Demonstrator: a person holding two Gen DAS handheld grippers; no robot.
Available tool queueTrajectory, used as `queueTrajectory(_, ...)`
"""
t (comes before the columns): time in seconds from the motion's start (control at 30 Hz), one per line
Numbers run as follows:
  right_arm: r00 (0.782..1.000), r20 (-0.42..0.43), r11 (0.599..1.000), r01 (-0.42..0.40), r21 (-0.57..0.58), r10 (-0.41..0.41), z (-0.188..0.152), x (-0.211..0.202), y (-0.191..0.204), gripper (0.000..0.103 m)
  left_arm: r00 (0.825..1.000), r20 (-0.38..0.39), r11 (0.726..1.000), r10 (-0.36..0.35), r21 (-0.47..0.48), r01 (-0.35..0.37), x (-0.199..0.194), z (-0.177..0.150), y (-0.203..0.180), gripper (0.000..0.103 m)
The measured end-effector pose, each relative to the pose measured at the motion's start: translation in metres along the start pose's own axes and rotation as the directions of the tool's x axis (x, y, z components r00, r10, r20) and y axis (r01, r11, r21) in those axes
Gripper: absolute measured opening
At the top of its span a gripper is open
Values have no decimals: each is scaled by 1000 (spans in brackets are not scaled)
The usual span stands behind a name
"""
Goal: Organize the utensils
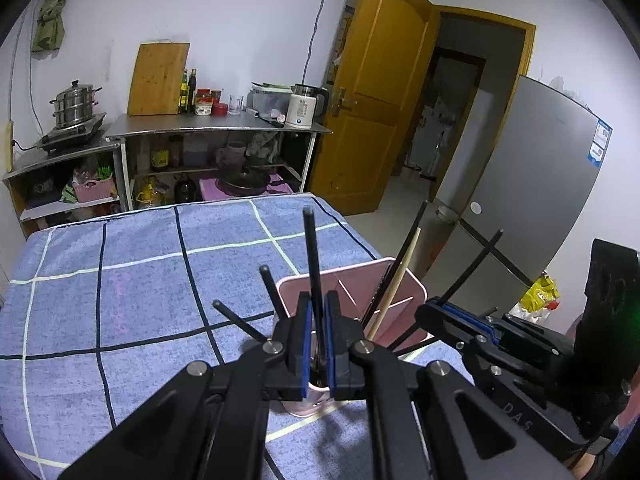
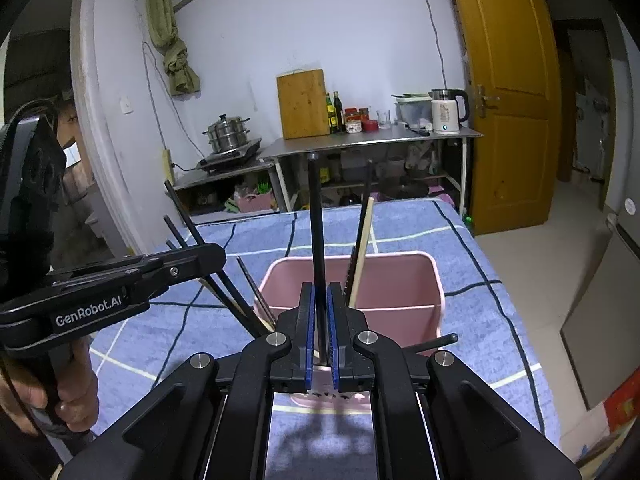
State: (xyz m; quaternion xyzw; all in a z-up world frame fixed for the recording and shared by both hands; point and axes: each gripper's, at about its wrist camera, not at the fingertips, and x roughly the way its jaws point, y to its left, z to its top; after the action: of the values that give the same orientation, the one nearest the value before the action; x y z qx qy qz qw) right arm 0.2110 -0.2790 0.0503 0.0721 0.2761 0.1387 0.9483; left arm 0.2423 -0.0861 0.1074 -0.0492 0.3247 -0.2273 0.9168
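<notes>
A pink divided utensil holder (image 1: 404,280) stands on the blue plaid table; it also shows in the right wrist view (image 2: 396,280). Several black chopsticks and one pale wooden one (image 1: 394,284) lean in it. My left gripper (image 1: 319,300) is shut on an upright black chopstick (image 1: 311,256) above the holder's near end. My right gripper (image 2: 320,292) is shut on another upright black chopstick (image 2: 316,232) over the holder. Each gripper shows from the side in the other's view, the right one (image 1: 460,312) and the left one (image 2: 192,256).
The blue plaid cloth (image 1: 120,280) covers the table. Behind stand steel shelves (image 1: 216,128) with a cutting board, bottles, a kettle and a steamer pot. A wooden door (image 1: 376,92) is open and a grey fridge (image 1: 532,184) stands at the right.
</notes>
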Motion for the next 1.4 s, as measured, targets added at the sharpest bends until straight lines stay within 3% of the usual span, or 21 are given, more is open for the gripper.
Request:
queueTrajectory(0.3,998,52,999,26,-24,-25,6,-30,6,17,999,52,1000,1,13,-2,-29,1,-8,19)
queueTrajectory(0.63,994,98,999,44,-11,-42,0,-68,9,19,994,107,1000,3,5,-3,-63,-8,-9,26)
queueTrajectory(1.0,991,120,997,68,-21,-65,-29,-91,21,22,989,146,999,33,13,-35,-82,-46,-15,44)
queueTrajectory(1.4,991,119,994,71,-82,-61,-70,-97,39,27,983,166,996,79,14,-83,-85,-100,-11,47)
